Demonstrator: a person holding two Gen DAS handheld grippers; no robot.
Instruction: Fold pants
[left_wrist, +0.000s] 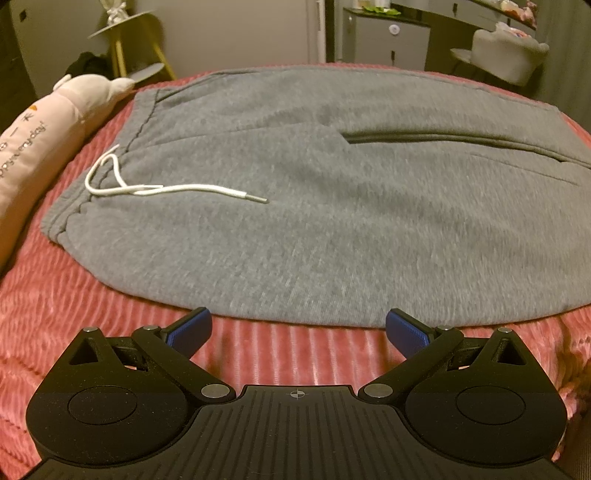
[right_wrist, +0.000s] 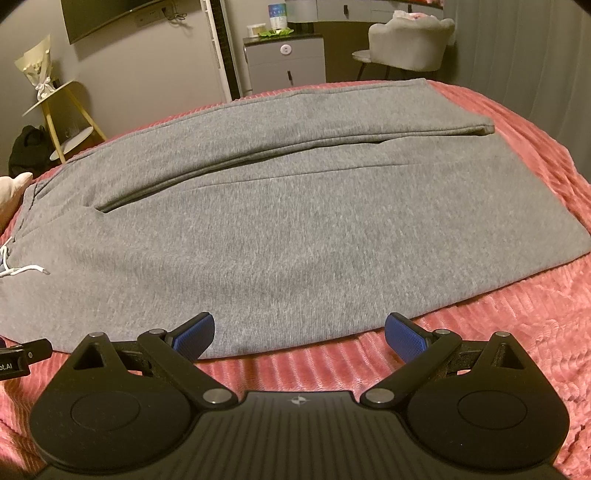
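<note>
Grey pants (left_wrist: 314, 206) lie flat on pink ribbed blanket (left_wrist: 288, 354), waistband at 9 o'clock, white drawstring (left_wrist: 155, 188) on top. My left gripper (left_wrist: 298, 326) hovers at near hem edge, jaws spread, holding nothing. My right gripper (right_wrist: 300, 328) likewise released, legs toward 2 o'clock.

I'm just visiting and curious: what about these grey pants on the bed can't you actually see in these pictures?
- Pants: leg ends cut off by the left wrist view's right edge.
- Waistband and white drawstring: cut off by the right wrist view's left edge.
- Underside: hidden against the pink bedspread.
- Pillow lettering: partly cut off by the left wrist view's edge.
</note>
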